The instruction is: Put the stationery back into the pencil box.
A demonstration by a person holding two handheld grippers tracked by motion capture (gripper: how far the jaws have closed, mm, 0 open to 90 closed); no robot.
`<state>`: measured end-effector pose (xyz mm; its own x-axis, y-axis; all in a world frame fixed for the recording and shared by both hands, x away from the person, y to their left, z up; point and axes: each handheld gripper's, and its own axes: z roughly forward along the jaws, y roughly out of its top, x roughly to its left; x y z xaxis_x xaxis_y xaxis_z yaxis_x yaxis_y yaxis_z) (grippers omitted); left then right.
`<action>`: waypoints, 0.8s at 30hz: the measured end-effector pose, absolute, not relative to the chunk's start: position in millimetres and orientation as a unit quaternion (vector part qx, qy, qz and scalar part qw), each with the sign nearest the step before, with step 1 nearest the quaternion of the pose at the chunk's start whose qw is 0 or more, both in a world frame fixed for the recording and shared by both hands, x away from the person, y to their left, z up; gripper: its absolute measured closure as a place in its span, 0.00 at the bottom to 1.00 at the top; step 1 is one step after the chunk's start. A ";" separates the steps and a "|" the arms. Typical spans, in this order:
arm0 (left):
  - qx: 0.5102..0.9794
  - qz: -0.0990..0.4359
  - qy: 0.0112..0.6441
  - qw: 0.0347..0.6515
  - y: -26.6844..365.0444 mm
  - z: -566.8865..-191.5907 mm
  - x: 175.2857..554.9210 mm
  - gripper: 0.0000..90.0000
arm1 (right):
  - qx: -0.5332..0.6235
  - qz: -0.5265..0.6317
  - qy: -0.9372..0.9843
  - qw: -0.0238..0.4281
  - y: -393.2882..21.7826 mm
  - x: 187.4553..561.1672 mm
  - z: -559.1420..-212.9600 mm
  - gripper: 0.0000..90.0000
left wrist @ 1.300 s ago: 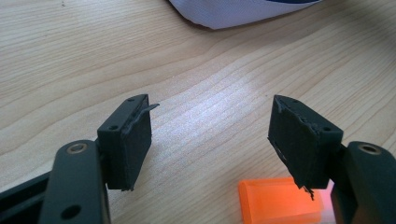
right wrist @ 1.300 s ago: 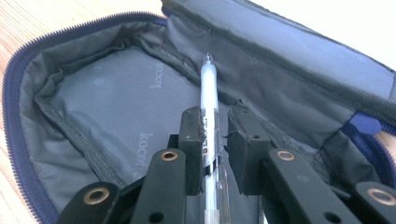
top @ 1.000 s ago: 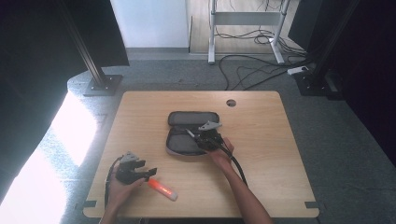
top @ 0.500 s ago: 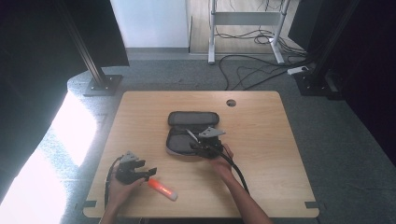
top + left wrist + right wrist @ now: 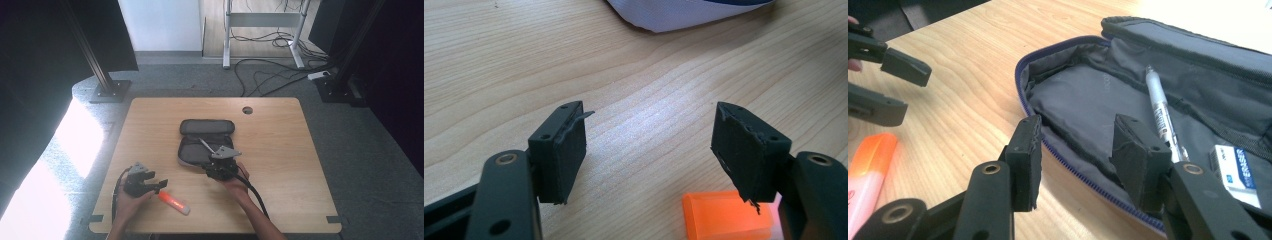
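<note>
An open dark pencil case (image 5: pixel 205 129) lies at the table's middle, with a pen (image 5: pixel 1160 107) and a white eraser (image 5: pixel 1238 172) inside. My right gripper (image 5: pixel 1078 135) hangs over the case's near rim. It is open, its jaws have just been opening, and nothing is between them. From above, the right gripper (image 5: pixel 215 164) sits at the case's front edge. My left gripper (image 5: pixel 651 125) is open above bare wood, at the front left (image 5: pixel 161 185). An orange highlighter (image 5: pixel 174 201) lies just beside its tip, and its orange end (image 5: pixel 724 217) rests under one jaw.
The wooden table (image 5: pixel 280 150) has a round cable hole (image 5: pixel 247 110) at the back. A pale edge of the case (image 5: pixel 684 12) shows at the top of the left gripper view. Cables and stand legs lie on the floor beyond.
My right gripper has drawn back from inside the case toward its near rim, and its jaws stand wider. The left gripper and the highlighter have stayed where they were.
</note>
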<state>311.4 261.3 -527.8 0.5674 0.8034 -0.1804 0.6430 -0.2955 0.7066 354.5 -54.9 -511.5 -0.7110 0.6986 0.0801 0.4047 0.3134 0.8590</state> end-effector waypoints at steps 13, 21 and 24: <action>0.797 0.105 0.455 0.383 262.0 -528.0 311.6 0.34 | 0.348 0.482 0.792 0.137 -61.4 339.2 -517.6 0.60; 0.798 0.106 0.454 0.382 261.4 -528.3 311.4 0.34 | 0.347 0.488 0.792 0.124 -59.9 330.8 -523.2 0.60; 0.798 0.107 0.454 0.382 261.4 -528.2 311.3 0.34 | 0.342 0.487 0.794 0.123 -58.3 327.8 -523.7 0.60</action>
<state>311.3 261.4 -528.2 0.5650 0.8059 -0.1772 0.6429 -0.2954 0.7066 327.8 -58.3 -523.7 -0.7357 0.6631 0.1381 0.4234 0.2912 0.8579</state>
